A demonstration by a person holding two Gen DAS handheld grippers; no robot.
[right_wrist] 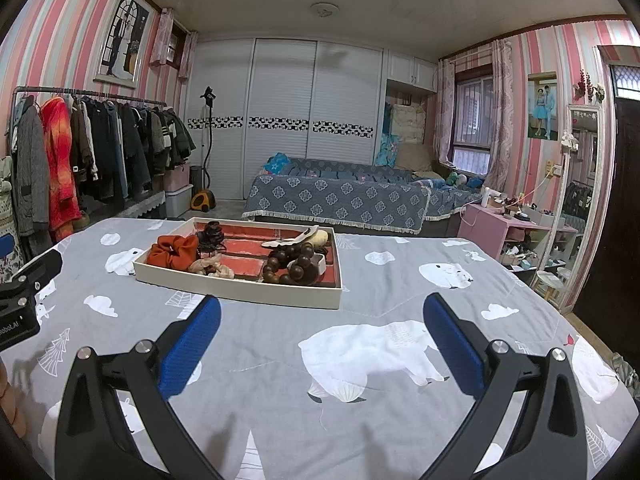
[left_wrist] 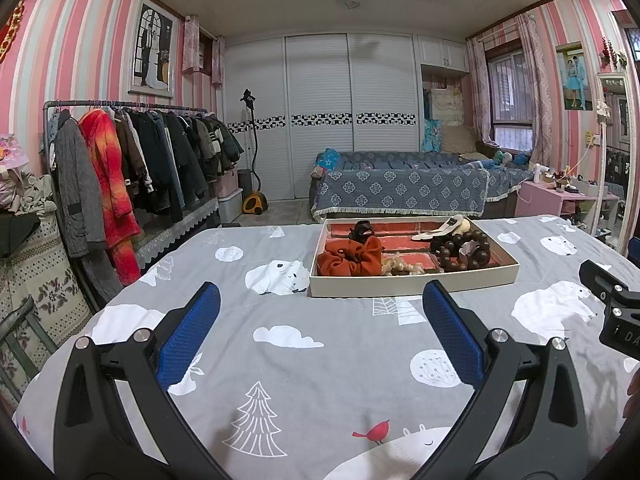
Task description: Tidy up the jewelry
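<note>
From the left wrist, you are holding the left gripper (left_wrist: 322, 312) wide apart over the bedspread (left_wrist: 280, 380), gripping nothing. The tray (left_wrist: 412, 284) is sitting ahead and slightly right, with the orange scrunchie (left_wrist: 350, 258), black hair clip (left_wrist: 360, 229) and dark bead bracelet (left_wrist: 460, 250) lying inside. The other gripper's body is poking in at the right edge.

From the right wrist, you are keeping the right gripper (right_wrist: 322, 322) wide and empty too. Here the tray (right_wrist: 240, 292) is sitting ahead-left, and a pale scrunchie (right_wrist: 210, 266) is showing more clearly. The tray's compartments are hard to tell apart.
</note>
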